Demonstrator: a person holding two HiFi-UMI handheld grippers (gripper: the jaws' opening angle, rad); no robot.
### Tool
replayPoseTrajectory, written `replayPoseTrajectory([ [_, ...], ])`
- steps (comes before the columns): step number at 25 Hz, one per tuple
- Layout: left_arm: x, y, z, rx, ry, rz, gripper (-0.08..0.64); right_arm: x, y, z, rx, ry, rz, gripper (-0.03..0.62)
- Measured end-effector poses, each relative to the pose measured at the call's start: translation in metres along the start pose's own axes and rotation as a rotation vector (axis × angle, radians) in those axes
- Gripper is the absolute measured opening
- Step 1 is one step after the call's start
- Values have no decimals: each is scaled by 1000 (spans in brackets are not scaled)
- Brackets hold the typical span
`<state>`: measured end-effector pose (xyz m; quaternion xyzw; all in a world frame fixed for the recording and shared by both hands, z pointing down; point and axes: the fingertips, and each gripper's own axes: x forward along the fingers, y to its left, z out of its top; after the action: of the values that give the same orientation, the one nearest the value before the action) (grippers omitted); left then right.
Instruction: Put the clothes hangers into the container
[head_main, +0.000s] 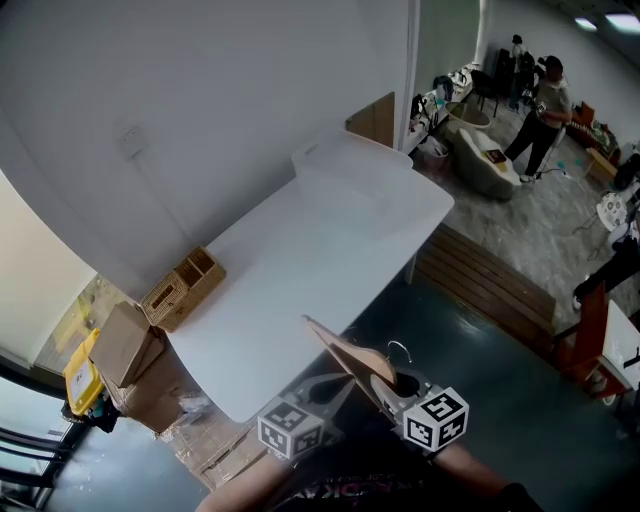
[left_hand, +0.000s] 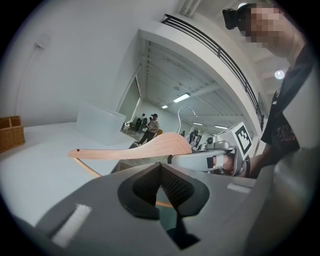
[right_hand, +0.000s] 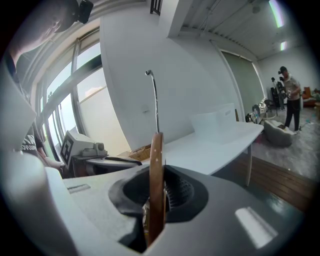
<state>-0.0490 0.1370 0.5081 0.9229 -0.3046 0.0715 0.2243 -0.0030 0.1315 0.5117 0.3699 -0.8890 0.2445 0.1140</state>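
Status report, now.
Left gripper shut, empty. Right gripper shut on hanger, at table's near edge. Container at far end; nothing between.

Table middle bare — wicker basket at left edge, container at far end.

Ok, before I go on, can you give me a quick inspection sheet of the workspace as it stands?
Surface: white table, carrying only the container and a basket.
Job's things: one wooden hanger, held off the table near its front edge; clear container at the table's far end.
Clutter: wicker basket at the table's left edge; cardboard boxes on the floor beside it.
Grippers: right tool shut on the hanger; left tool shut, nothing between its jaws.
Cables: nothing seen.
Surroundings: a person stands in the far room.
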Motion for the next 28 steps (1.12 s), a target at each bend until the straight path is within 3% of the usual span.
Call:
replayPoseTrajectory([
  [28,49,-6,-3,-23,51,-32,5,-12,-56,13,70,-38,-49,55],
])
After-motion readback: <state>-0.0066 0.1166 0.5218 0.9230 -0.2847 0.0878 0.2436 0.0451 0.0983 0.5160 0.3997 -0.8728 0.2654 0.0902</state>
